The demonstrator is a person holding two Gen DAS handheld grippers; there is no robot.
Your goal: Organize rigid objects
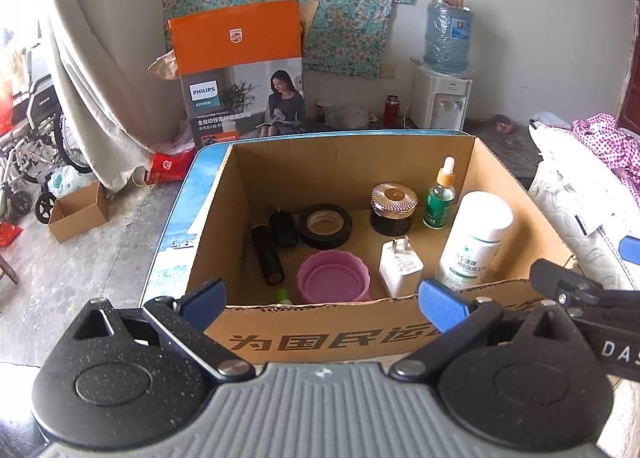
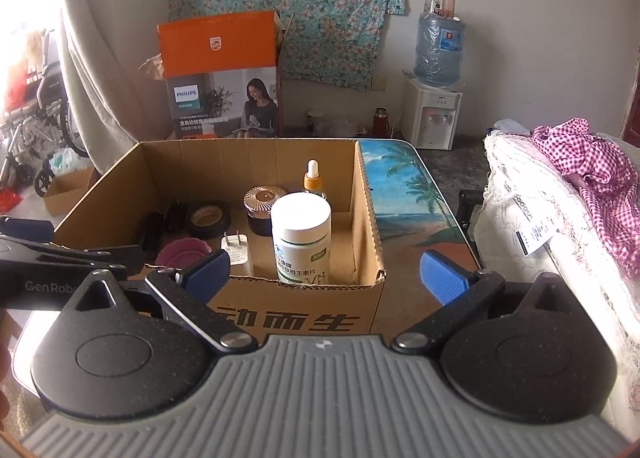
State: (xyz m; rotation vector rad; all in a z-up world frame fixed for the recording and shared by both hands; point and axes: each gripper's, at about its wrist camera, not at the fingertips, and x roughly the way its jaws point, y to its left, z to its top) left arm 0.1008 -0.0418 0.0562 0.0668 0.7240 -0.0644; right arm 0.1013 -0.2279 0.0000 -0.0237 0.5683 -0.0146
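1. Inside cardboard box (image 1: 352,178), at its right wall: white supplement bottle (image 1: 476,238), upright; charger (image 1: 400,268), pink ribbed cup (image 1: 334,276), tape roll (image 1: 325,226) leftward.
2. Box's left floor bare.
3. Left gripper (image 1: 324,298) and right gripper (image 2: 326,274): fingers spread, empty, before box's near rim.

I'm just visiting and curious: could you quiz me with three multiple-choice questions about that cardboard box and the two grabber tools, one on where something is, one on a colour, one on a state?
1. Where does the white charger plug lie?
A. in the cardboard box
B. on the floor
C. on the water dispenser

2. What colour is the ribbed cup?
A. green
B. pink
C. orange

3. How are both tools' fingers?
A. shut on the tape
B. open, holding nothing
C. shut on a bottle

Answers: 1 A, it lies on the box floor. 2 B, plainly pink. 3 B, left gripper and right gripper spread wide.
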